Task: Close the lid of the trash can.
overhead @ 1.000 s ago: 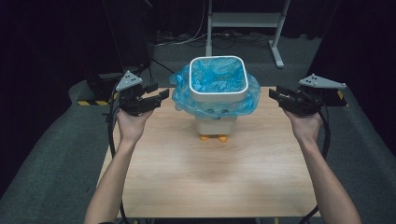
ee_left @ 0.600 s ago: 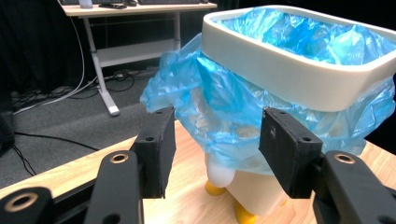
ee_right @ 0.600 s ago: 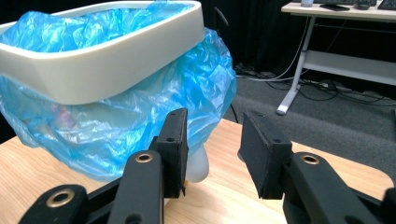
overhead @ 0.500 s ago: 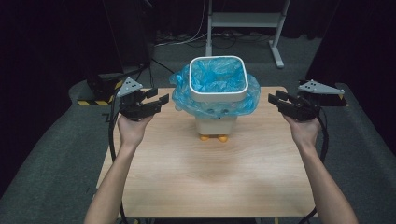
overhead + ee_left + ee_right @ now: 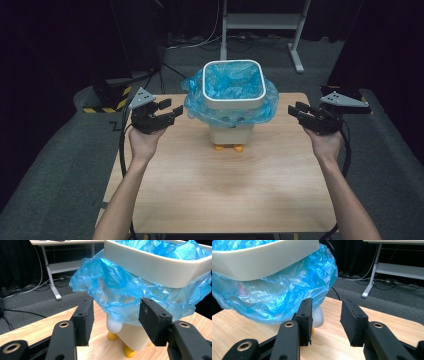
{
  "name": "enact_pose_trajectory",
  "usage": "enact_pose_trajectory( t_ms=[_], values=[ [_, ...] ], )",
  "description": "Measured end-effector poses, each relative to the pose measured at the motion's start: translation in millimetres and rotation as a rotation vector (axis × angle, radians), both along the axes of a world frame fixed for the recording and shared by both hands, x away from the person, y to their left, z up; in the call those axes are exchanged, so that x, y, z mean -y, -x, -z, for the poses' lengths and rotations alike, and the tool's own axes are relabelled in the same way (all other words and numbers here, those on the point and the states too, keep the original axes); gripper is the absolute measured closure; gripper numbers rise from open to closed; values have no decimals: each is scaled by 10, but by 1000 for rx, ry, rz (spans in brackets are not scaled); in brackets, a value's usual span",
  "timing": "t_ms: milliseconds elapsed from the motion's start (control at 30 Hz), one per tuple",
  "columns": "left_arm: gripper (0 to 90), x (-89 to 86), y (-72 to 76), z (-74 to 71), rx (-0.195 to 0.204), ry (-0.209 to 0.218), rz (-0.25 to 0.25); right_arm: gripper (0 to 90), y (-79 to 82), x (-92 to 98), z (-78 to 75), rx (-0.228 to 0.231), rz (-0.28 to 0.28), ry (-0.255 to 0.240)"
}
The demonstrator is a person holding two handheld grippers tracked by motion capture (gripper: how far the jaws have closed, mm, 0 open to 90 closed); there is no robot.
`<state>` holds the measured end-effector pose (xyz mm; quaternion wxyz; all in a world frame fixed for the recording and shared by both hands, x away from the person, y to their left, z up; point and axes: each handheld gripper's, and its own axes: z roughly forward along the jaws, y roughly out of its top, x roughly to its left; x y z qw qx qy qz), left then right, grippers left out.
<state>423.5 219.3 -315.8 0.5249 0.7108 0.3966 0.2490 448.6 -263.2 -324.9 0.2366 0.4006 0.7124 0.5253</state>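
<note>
- Bin (image 5: 233, 95): white, squarish w/ rounded corners, stands upright on the table (image 5: 225, 195), toward the far edge, roughly centred left-to-right.
- Bin's white rim (image 5: 160, 267) sits over a blue bag (image 5: 197, 102); bag lines the inside and its edge spills out below the rim all round, crumpled and puffed.
- Orange feet (image 5: 227, 148) under the bin, on the tabletop; also seen low in left gripper view (image 5: 112, 336).
- Left gripper (image 5: 167, 112): held above the table's left edge, jaws pointing at the bin, near the bag's left bulge but apart from it.
- Left gripper view: left gripper (image 5: 115, 320) w/ jaws parted, nothing between the pads; bag and bin body show through the gap, farther off. Released, no contact.
- Right gripper (image 5: 295, 110): at the table's right edge, jaws aimed at the bin from the other side, apart from the bag's right bulge.
- Right gripper view: right gripper (image 5: 325, 322) w/ jaws parted, gap narrower than the left's, empty; bare tabletop seen thru it. Released, grasping nothing.
- Both hands grip the tools from below, forearms coming in from the near side; left hand (image 5: 145, 142), right hand (image 5: 325, 145).
- Cables hang from each gripper down past the table's sides.
- Grey 3-cornered plates on top of both grippers.
- Bkgd: dark room, grey floor (image 5: 60, 165), desk frame (image 5: 260, 22) behind the table, black/yellow striped tape (image 5: 105, 109) on the floor at far left.
</note>
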Motion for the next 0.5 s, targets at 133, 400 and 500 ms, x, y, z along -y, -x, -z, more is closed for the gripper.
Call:
enact_pose_trajectory(
  t_ms=[133, 400, 500],
  values=[
    [462, 6, 10, 50, -6, 3, 1, 617, 5, 9, 41, -6, 1, -5],
    [461, 10, 20, 127, -25, 26, 16, 617, 32, 15, 85, -7, -4, -11],
    [461, 18, 36, 143, -25, 26, 22, 617, 44, 5, 105, -9, -4, -10]
  ],
)
